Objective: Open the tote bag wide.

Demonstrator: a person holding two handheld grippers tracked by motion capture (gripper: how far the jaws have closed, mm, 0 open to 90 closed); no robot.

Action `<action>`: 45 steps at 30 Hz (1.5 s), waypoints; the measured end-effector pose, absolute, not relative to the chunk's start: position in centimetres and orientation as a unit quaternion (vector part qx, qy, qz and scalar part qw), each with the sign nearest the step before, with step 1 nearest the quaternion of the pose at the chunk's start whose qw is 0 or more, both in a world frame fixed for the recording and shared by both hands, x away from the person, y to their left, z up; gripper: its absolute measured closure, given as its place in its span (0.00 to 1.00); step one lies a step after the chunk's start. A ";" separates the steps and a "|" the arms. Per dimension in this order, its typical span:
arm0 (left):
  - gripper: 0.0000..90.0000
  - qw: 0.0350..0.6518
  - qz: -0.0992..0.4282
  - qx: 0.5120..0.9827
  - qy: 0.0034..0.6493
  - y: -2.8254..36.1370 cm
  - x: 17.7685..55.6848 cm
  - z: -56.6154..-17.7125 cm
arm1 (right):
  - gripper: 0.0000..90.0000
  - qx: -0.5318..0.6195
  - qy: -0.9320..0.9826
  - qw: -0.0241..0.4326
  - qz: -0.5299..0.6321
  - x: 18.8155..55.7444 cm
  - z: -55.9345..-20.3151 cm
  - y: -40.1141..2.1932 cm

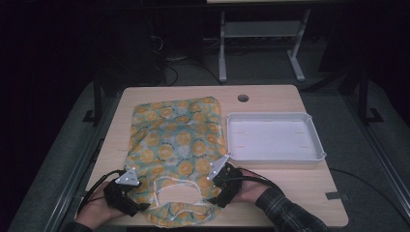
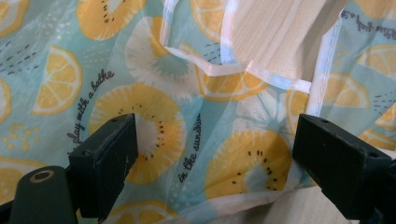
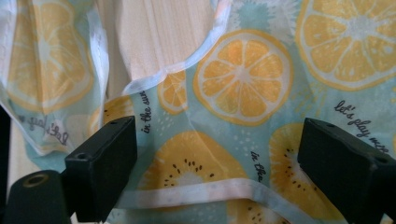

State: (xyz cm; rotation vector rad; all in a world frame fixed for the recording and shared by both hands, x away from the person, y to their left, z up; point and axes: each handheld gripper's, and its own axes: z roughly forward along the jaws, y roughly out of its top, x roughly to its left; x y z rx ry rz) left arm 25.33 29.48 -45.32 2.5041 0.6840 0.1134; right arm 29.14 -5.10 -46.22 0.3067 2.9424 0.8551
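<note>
Fruit-print bag (image 1: pixel 176 145) lies flat on the desk (image 1: pixel 270 193), just left of the white tray (image 1: pixel 316 140), with its handles and open mouth at the desk's near edge. From the high view I see my left gripper (image 1: pixel 133 198) at the bag's near left corner and my right gripper (image 1: pixel 217 186) at its near right corner, well apart, one on each side of the handle loop.

Through the left gripper view, the left gripper (image 2: pixel 212 154) stands wide, its two black jaws apart with the thin blue and yellow cloth (image 2: pixel 187 116) lying loose between them; the pads do not press on it. The white-trimmed handle edge curves just beyond the jaws, with bare desk wood showing through the loop.

Through the right gripper view, the right gripper (image 3: pixel 217 158) is wide as well, the bag's white hem (image 3: pixel 196 192) running across between the jaws. Nothing is pinched. The tray beside the bag holds nothing I can make out.
</note>
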 end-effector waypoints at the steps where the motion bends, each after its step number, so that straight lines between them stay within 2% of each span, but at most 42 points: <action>1: 0.15 0.266 0.043 0.929 0.252 29.4 25.2 -45.3 | 0.11 0.099 0.955 0.032 0.279 29.1 -46.3 -5.1; 7: 0.18 0.252 0.059 0.937 0.234 29.2 24.9 -45.2 | 0.13 0.101 0.953 0.032 0.283 29.1 -46.3 -5.2; 11: 0.32 0.257 0.057 0.937 0.230 29.3 24.8 -45.0 | 0.21 0.104 0.952 0.034 0.285 29.0 -46.1 -5.4; 13: 0.44 0.258 0.059 0.937 0.229 29.3 24.8 -44.8 | 0.29 0.109 0.951 0.033 0.288 29.0 -46.0 -5.6; 14: 0.44 0.260 0.059 0.936 0.230 29.4 24.8 -44.8 | 0.29 0.109 0.951 0.033 0.288 29.0 -46.0 -5.6; 21: 0.72 0.265 0.058 0.932 0.238 29.6 25.2 -44.7 | 0.63 0.117 0.945 0.037 0.303 29.2 -45.8 -6.0; 25: 0.83 0.267 0.060 0.932 0.238 29.8 25.5 -44.7 | 0.81 0.120 0.944 0.036 0.307 29.3 -45.7 -5.9; 26: 0.92 0.267 0.058 0.932 0.237 29.8 25.6 -44.7 | 0.91 0.120 0.943 0.036 0.308 29.3 -45.7 -5.9; 31: 0.98 0.272 0.048 0.931 0.238 29.9 25.9 -44.7 | 0.97 0.116 0.943 0.035 0.311 29.4 -45.8 -5.9; 45: 0.99 0.307 0.013 0.918 0.249 30.4 25.5 -44.2 | 0.98 0.122 0.941 0.034 0.314 29.3 -45.5 -6.3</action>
